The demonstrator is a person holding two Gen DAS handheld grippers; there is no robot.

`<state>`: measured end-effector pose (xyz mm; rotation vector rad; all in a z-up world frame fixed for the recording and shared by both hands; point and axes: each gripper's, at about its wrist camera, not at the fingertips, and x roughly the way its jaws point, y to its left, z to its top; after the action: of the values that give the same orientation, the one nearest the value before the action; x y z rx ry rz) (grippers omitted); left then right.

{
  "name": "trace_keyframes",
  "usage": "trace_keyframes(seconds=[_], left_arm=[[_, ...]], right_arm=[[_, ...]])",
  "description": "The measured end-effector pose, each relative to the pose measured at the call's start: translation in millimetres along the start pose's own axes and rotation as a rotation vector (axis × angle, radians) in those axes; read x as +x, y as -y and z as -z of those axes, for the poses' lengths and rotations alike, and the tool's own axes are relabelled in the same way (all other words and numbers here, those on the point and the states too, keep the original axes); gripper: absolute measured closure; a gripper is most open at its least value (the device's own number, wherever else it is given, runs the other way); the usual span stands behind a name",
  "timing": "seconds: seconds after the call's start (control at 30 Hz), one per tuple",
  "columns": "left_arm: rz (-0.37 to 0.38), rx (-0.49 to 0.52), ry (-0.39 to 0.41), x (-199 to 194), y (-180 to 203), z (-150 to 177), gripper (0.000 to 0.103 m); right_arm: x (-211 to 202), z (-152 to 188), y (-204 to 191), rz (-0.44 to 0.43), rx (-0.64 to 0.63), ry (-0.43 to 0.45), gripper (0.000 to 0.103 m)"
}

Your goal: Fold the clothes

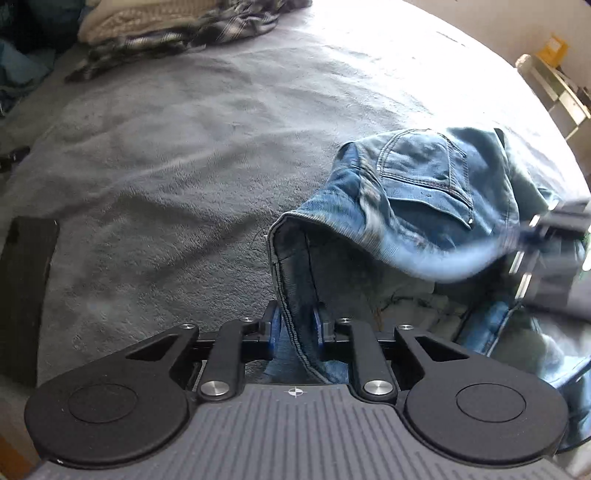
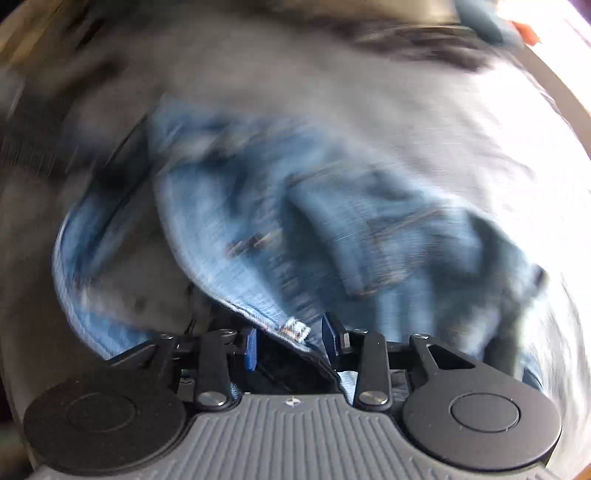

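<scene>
Denim fills the lower right of my left wrist view: the jeans (image 1: 417,192) lie bunched on the grey blanket (image 1: 166,166), back pocket up, and my left gripper (image 1: 297,325) has closed its blue pads on a stitched edge that runs straight down between them. Beyond, a plaid garment (image 1: 177,33) sits heaped at the far edge, well apart, and my right gripper (image 1: 550,236) shows blurred on the far side of the jeans. From my right wrist view everything is smeared, but a seamed edge of the jeans (image 2: 295,330) sits between the pads; I cannot tell whether they pinch it, as a gap shows beside one pad. If that hold is loose, I judge the heavy cloth could slip free mid-lift and collapse unevenly.
</scene>
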<state>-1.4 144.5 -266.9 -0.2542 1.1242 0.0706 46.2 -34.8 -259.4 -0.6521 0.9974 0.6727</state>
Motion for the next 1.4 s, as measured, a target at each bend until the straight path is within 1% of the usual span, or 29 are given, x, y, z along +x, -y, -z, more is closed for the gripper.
trace_keyframes(seconds=[0.07, 0.1, 0.13, 0.2, 0.23, 0.27, 0.3, 0.37, 0.43, 0.47, 0.5, 0.53, 0.57, 0.63, 0.67, 0.7, 0.73, 0.8, 0.9, 0.93, 0.97, 1.03, 1.1, 1.2, 1.23, 1.3, 1.4], left_arm=[[0.029, 0.017, -0.016, 1.9, 2.7, 1.8, 0.08], [0.043, 0.013, -0.022, 2.7, 3.6, 2.6, 0.073], [0.05, 0.007, -0.027, 4.0, 4.9, 3.5, 0.07], [0.045, 0.013, -0.041, 8.1, 10.0, 5.1, 0.07], [0.04, 0.021, -0.048, 10.1, 13.2, 5.9, 0.069], [0.034, 0.032, -0.051, 11.7, 16.6, 6.7, 0.069], [0.027, 0.04, -0.049, 12.3, 19.8, 7.6, 0.069], [0.013, 0.056, -0.04, 11.1, 26.1, 11.4, 0.067], [-0.013, 0.076, -0.029, 10.3, 31.7, 15.9, 0.067], [-0.029, 0.083, -0.024, 10.1, 34.1, 18.3, 0.067], [-0.039, 0.079, -0.019, 9.5, 35.5, 20.3, 0.069], [-0.047, 0.072, -0.014, 8.4, 36.6, 22.0, 0.08], [-0.053, 0.063, -0.007, 6.3, 37.5, 23.0, 0.085], [-0.075, 0.084, 0.007, -1.1, 44.7, 24.5, 0.085], [-0.079, 0.102, 0.012, -5.3, 49.4, 25.2, 0.084], [-0.08, 0.118, 0.015, -9.1, 54.2, 25.7, 0.078], [-0.076, 0.131, 0.014, -11.4, 60.1, 25.9, 0.071], [-0.093, 0.166, 0.009, -12.4, 75.1, 27.6, 0.061], [-0.14, 0.257, -0.005, -3.7, 99.3, 35.8, 0.06], [-0.158, 0.29, -0.003, -0.8, 106.1, 39.8, 0.061], [-0.173, 0.325, 0.006, 0.6, 111.3, 44.4, 0.064], [-0.178, 0.376, 0.027, -0.6, 117.7, 51.9, 0.089], [-0.159, 0.386, 0.044, -9.1, 117.6, 53.5, 0.094], [-0.127, 0.393, 0.076, -25.2, 114.2, 51.8, 0.096], [-0.108, 0.377, 0.082, -31.8, 109.8, 48.6, 0.096], [-0.049, 0.307, 0.089, -43.8, 95.0, 39.1, 0.096], [0.067, 0.163, 0.122, -63.1, 64.4, 22.4, 0.096]], right_arm=[[-11.1, -1.6, 13.3, 0.094, 0.072, 0.048, 0.081], [-12.1, -0.9, 19.6, 0.115, 0.11, 0.059, 0.081], [-10.2, 0.6, 24.5, 0.122, 0.137, 0.057, 0.081], [-3.0, 3.0, 29.7, 0.126, 0.168, 0.049, 0.08], [2.4, 3.3, 29.0, 0.123, 0.169, 0.046, 0.08], [8.2, 4.1, 27.8, 0.122, 0.156, 0.043, 0.077], [14.2, 4.8, 24.8, 0.12, 0.128, 0.032, 0.07], [23.3, 7.0, 19.0, 0.122, 0.078, 0.017, 0.066], [27.1, 11.2, 15.6, 0.136, 0.051, 0.026, 0.065], [26.3, 13.4, 18.3, 0.158, 0.067, 0.037, 0.065], [24.4, 15.6, 22.8, 0.186, 0.095, 0.05, 0.076], [20.4, 16.8, 29.8, 0.214, 0.131, 0.064, 0.086], [12.9, 16.9, 38.4, 0.254, 0.174, 0.095, 0.09], [-7.9, 15.8, 57.3, 0.344, 0.268, 0.173, 0.093], [-21.6, 14.6, 68.2, 0.388, 0.32, 0.216, 0.094], [-36.0, 14.0, 79.5, 0.416, 0.382, 0.258, 0.094], [-47.0, 14.1, 88.3, 0.425, 0.435, 0.287, 0.094], [-62.7, 14.5, 100.3, 0.443, 0.509, 0.329, 0.094], [-68.4, 19.9, 107.6, 0.459, 0.554, 0.349, 0.094], [-67.3, 23.2, 110.6, 0.455, 0.575, 0.344, 0.094], [-68.8, 28.3, 113.5, 0.446, 0.603, 0.339, 0.094], [-64.5, 35.8, 116.3, 0.442, 0.647, 0.328, 0.094], [-62.8, 45.1, 120.6, 0.439, 0.686, 0.322, 0.094], [-77.1, 58.0, 122.6, 0.443, 0.708, 0.339, 0.094], [-79.5, 58.0, 121.4, 0.449, 0.706, 0.347, 0.094], [-84.0, 54.5, 119.9, 0.458, 0.702, 0.367, 0.094], [-91.8, 40.2, 115.7, 0.479, 0.681, 0.407, 0.094]])
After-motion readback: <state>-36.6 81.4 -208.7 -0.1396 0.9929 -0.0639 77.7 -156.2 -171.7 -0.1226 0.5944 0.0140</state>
